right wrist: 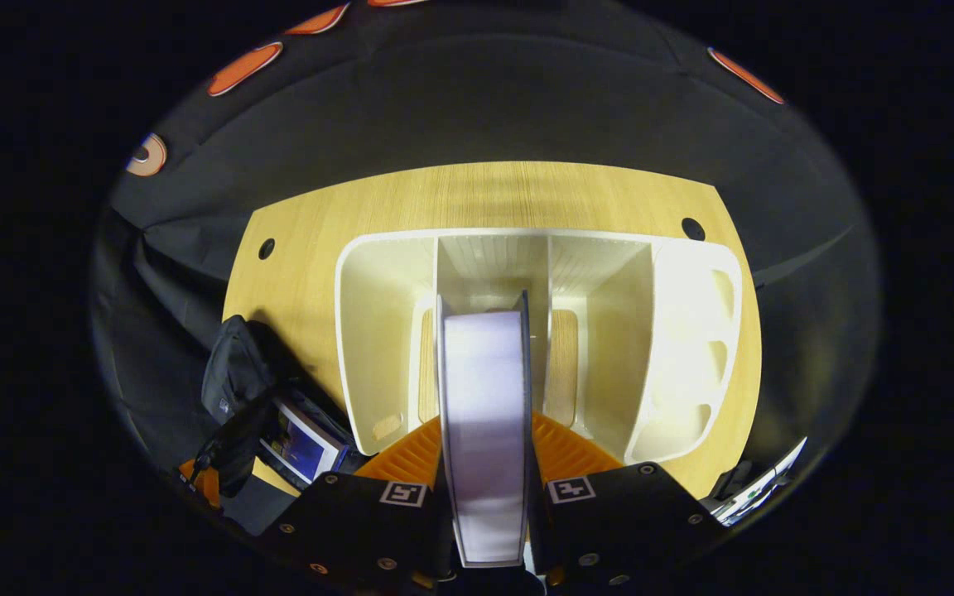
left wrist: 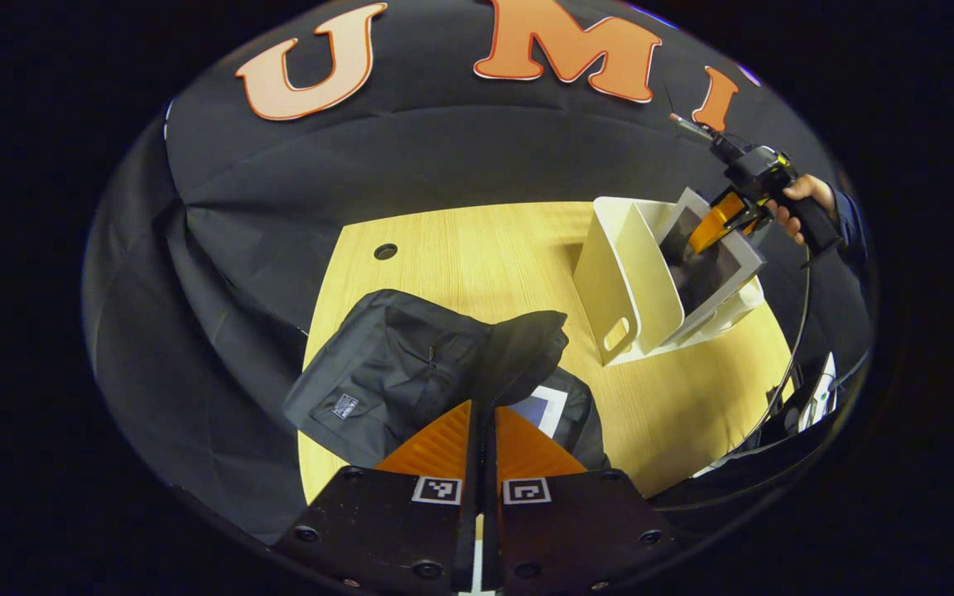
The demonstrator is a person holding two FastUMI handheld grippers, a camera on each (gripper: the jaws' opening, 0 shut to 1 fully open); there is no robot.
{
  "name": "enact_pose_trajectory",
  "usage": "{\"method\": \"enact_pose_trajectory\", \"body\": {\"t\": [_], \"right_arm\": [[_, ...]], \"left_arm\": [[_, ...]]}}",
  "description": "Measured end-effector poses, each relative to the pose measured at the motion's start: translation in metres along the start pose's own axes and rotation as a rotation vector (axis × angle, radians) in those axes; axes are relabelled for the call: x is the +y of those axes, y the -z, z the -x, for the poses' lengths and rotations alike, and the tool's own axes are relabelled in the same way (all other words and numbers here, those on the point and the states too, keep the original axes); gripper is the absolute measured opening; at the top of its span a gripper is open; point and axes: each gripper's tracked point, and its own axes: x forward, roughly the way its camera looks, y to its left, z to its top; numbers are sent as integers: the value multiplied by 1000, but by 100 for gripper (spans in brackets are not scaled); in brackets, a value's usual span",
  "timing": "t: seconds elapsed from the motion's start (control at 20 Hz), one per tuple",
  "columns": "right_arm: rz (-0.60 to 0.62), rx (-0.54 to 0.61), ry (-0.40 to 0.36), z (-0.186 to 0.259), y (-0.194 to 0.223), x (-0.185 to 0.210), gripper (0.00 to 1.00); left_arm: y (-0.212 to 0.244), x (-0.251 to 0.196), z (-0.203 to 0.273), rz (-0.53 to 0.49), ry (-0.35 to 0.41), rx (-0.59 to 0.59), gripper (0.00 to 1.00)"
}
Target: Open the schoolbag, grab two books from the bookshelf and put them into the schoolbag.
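On the wooden table (left wrist: 477,257), the black schoolbag (left wrist: 394,364) lies at the near left, flap lifted; a book (left wrist: 545,407) with a white-edged cover sits in the opening. Left gripper (left wrist: 484,430) has its fingers closed to a narrow slit on the edge of the bag flap, holding it up. White bookshelf (left wrist: 634,281) stands on the right side of the table, well apart from the bag. Right gripper (left wrist: 721,223), held by a hand (left wrist: 800,203), sits at the top of the bookshelf on a second book (left wrist: 713,265) that stands tilted in a compartment.

Right gripper view: right gripper (right wrist: 485,463) clamps the second book (right wrist: 484,414) edge-on, both fingers pressed on its covers, over the bookshelf's (right wrist: 692,314) middle compartment. Schoolbag (right wrist: 237,372) is at the left with the first book (right wrist: 299,443) showing inside.
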Motion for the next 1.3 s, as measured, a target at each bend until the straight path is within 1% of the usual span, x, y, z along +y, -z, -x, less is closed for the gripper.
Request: {"method": "enact_pose_trajectory", "body": {"t": [0.15, 0.45, 0.6, 0.7, 0.85, 0.95, 1.0, 1.15, 1.3], "right_arm": [[-54, -49, -5, 30, 11, -4, 38], [-218, -159, 3, 93, 42, -8, 38], [-295, -194, -1, 111, 72, -3, 39], [-338, -207, -12, 117, 97, 5, 38], [-368, -201, -16, 119, 139, 20, 38], [-404, -203, -55, 121, 159, 38, 38], [-424, -207, -89, 122, 167, 50, 38], [-444, -205, -241, 123, 189, 95, 37], [-435, -216, -341, 116, 200, 131, 37]], "left_arm": [[-9, 3, -5, -43, 30, -14, 4], [-20, 11, -8, -159, 133, -48, 4], [-19, 11, -11, -192, 203, -44, 4], [-19, 13, -12, -230, 230, -47, 4], [-19, 12, -10, -257, 276, -54, 4], [-18, 12, -10, -274, 305, -58, 4], [-18, 11, -11, -283, 317, -61, 4], [-20, 11, -11, -330, 351, -51, 4], [-24, 14, -8, -378, 370, -55, 4]]}}
